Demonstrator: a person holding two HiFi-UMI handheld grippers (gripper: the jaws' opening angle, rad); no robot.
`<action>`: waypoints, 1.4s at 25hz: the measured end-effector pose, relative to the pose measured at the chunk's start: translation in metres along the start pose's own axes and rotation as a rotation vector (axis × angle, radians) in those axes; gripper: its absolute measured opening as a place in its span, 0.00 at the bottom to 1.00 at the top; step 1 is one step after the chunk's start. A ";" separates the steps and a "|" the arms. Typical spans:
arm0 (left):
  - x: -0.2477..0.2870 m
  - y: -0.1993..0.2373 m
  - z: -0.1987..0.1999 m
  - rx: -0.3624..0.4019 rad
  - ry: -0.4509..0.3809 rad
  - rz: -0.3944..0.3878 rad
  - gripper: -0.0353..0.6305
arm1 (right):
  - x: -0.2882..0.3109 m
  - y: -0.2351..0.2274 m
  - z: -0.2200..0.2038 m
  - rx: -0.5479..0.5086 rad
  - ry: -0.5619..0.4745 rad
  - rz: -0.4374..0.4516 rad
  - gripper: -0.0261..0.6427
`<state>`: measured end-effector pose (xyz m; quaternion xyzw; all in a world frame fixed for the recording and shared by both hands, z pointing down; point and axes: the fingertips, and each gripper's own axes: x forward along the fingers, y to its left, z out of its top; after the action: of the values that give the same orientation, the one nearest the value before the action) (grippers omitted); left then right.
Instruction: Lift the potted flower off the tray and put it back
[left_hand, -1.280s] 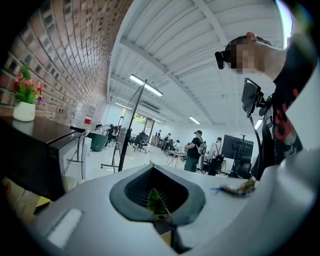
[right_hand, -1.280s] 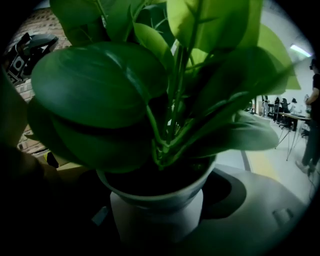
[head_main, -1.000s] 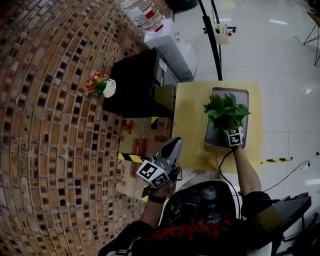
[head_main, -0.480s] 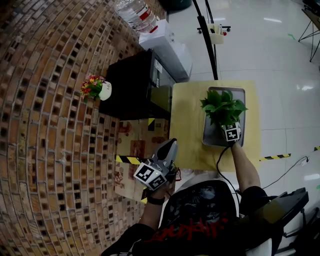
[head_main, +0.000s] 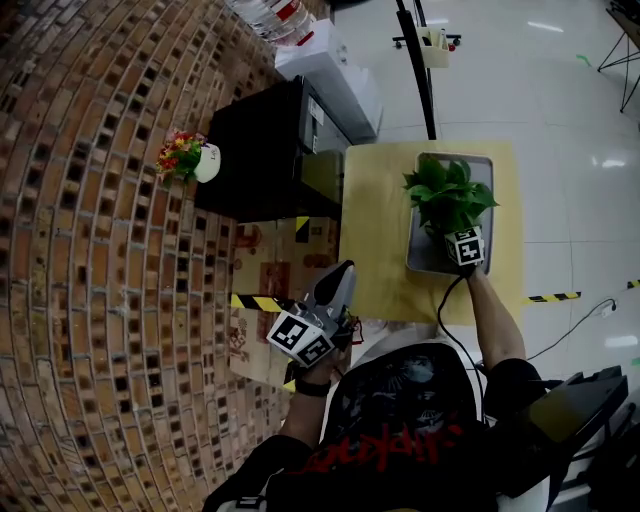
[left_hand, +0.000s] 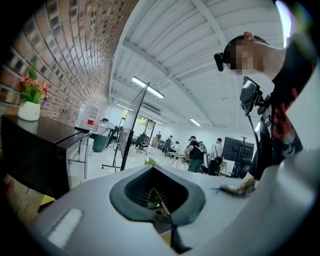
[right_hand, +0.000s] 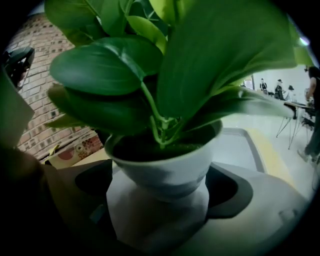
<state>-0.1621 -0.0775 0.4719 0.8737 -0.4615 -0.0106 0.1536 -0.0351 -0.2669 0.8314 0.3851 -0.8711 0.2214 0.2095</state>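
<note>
Right tool (head_main: 455, 232), jaws just opening, straddles the potted flower (head_main: 448, 195) on its tray (head_main: 424, 258).

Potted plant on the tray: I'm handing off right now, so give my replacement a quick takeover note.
Left tool: shut, empty, held off the left edge of the table.
Right tool: jaws have just been opening and stand wide on either side of the white pot. The pads look clear of it.
Things: the potted plant is over the tray and seems to rest on it, though the contact itself is not visible.
Done: apparently the put-back, with the release under way.
Left: draw the right tool straight back and check that the pot stands upright.
</note>
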 end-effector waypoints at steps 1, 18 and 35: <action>0.000 0.001 0.000 -0.005 0.002 -0.007 0.05 | -0.004 0.000 -0.006 0.001 0.012 -0.007 0.91; 0.010 -0.007 0.006 -0.013 -0.050 -0.099 0.05 | -0.088 0.012 0.039 0.019 -0.150 -0.108 0.87; 0.022 -0.013 0.025 -0.008 -0.119 -0.184 0.05 | -0.160 0.037 0.106 -0.011 -0.312 -0.124 0.67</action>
<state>-0.1427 -0.0952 0.4477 0.9095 -0.3877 -0.0785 0.1278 0.0141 -0.2098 0.6515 0.4668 -0.8688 0.1407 0.0870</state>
